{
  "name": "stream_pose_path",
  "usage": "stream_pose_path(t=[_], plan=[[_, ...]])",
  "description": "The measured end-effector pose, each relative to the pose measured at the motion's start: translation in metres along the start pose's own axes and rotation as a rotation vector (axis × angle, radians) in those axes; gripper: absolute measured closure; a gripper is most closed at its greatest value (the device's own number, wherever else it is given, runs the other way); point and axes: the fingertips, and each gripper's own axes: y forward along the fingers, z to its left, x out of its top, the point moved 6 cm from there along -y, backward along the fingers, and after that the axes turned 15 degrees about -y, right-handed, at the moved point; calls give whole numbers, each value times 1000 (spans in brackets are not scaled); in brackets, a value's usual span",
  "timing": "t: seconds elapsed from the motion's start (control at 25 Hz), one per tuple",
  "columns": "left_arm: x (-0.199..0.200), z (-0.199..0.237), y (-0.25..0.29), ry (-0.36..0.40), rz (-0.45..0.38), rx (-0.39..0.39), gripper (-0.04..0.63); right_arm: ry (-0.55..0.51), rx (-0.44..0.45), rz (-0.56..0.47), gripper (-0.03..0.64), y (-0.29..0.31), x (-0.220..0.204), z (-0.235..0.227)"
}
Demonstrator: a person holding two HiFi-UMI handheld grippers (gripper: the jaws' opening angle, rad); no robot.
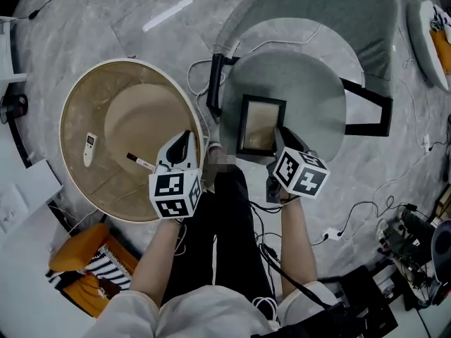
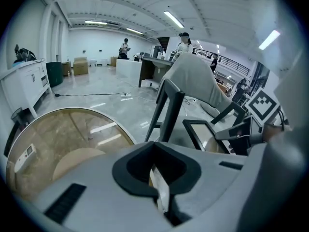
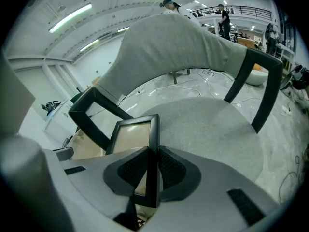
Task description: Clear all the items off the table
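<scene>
The right gripper (image 3: 152,154) is narrow, its pads pinching the right bar of a black frame (image 3: 126,138). The frame's pale pane faces up and tilts away from the gripper. It lies over the front of the round grey seat (image 3: 212,129) of a chair (image 3: 169,47); I cannot tell whether it touches the seat. The chair has black arms, and grey cloth covers its back.

The left gripper (image 2: 155,153) is also narrow, its dark pads closed on a thin white strip (image 2: 159,190). I cannot tell what the strip is. In the head view this gripper hangs over the near right edge of the round surface (image 1: 77,111), just left of the chair. The two grippers are near each other, with the person's dark-trousered legs below and between them.

On the surface, a pen (image 1: 141,163) lies just left of the left gripper, with its dark cap pointing away from it. A white remote (image 1: 89,148) lies further left, well apart from the pen and near the far rim. The surface is clear-topped, showing a tan round base beneath.

Cables (image 1: 352,213) trail over the grey floor (image 1: 91,27) around the chair. An orange cushion (image 1: 77,248) sits on the floor below the surface. People stand far off in the hall in the left gripper view.
</scene>
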Motion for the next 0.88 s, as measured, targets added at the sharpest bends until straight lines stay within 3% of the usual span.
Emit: stream_pose_path(t=[0.76,0.88], plan=[[-1,22,32,-56,45,61,588,-2,-42,142,531,74,1,-15],[-2,24,28,-65,39,64,588,-11,-64,130,500,70,2,-14]])
